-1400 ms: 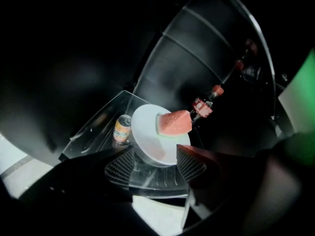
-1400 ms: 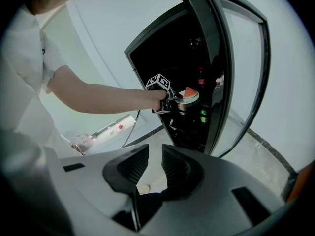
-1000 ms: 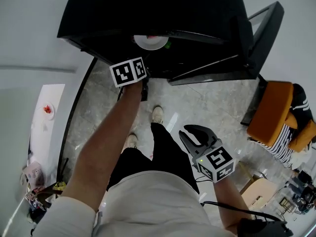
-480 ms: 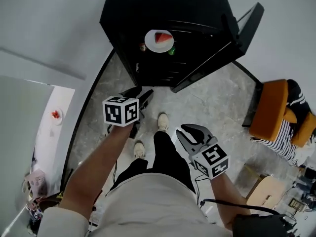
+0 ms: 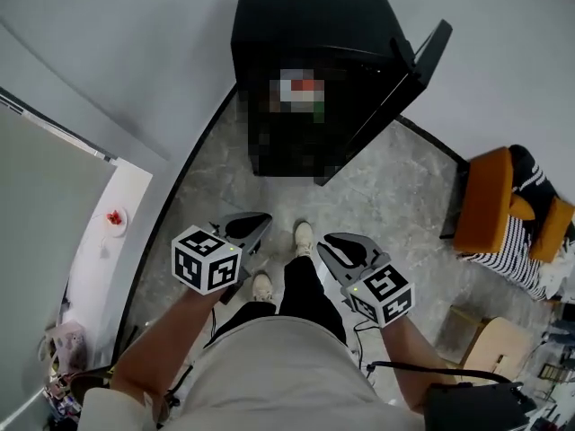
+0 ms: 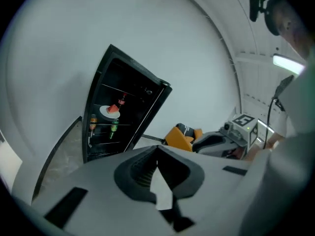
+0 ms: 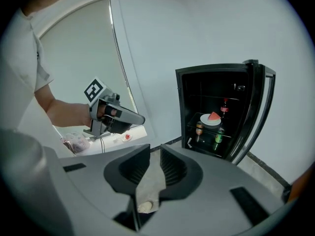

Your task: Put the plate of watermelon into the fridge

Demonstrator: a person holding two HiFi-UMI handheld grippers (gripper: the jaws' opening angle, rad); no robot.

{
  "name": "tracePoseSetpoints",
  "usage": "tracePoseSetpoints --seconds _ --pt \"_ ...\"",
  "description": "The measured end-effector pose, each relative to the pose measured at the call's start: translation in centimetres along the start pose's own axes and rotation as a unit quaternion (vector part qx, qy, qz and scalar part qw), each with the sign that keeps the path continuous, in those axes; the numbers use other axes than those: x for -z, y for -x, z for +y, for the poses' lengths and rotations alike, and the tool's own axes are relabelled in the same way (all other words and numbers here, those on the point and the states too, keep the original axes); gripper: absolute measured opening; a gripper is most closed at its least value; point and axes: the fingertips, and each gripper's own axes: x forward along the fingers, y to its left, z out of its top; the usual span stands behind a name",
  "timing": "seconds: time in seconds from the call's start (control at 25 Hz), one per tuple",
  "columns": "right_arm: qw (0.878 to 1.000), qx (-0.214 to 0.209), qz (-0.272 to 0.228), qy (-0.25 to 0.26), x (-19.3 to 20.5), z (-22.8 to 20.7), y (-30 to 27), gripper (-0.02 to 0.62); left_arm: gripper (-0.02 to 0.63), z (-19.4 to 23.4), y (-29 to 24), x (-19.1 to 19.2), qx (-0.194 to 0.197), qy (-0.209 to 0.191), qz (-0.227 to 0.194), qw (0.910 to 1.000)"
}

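Note:
The white plate [image 7: 210, 120] with a red watermelon wedge [image 7: 214, 116] rests on a glass shelf inside the open black fridge [image 5: 305, 25]. The left gripper view shows the plate [image 6: 110, 111] on the same shelf, far off. My left gripper [image 5: 261, 221] is held low in front of my body, well back from the fridge, shut with nothing between its jaws [image 6: 157, 150]. Beside it, my right gripper [image 5: 329, 242] is empty, its jaws standing a narrow gap apart [image 7: 155, 149].
The fridge door [image 5: 422, 65] hangs open to the right. A can [image 7: 199, 128] and a green bottle [image 7: 218, 140] stand below the plate. An orange chair [image 5: 490, 200] is at right, a white counter with a small dish [image 5: 114, 218] at left. My feet [image 5: 305, 236] are on the stone floor.
I have backed away from the fridge. The left gripper pulled out of the fridge down to waist height and its jaws closed, while the plate stayed on the shelf. The right gripper barely moved.

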Motion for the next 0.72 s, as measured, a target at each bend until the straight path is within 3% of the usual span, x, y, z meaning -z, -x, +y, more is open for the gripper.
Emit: tracePoseSetpoints --seconds 0.44,0.72 --pt "1.000 0.017 -0.009 0.003 0.8 6.6 2.2 0.066 0.012 -6.6 9.2 3.6 0.037 -0.082 0.002 0.9959" --pt "1.000 0.020 -0.012 0.017 0.7 9.2 3.4 0.060 0.012 -9.3 11.4 5.6 0.067 -0.089 0.015 0.9937"
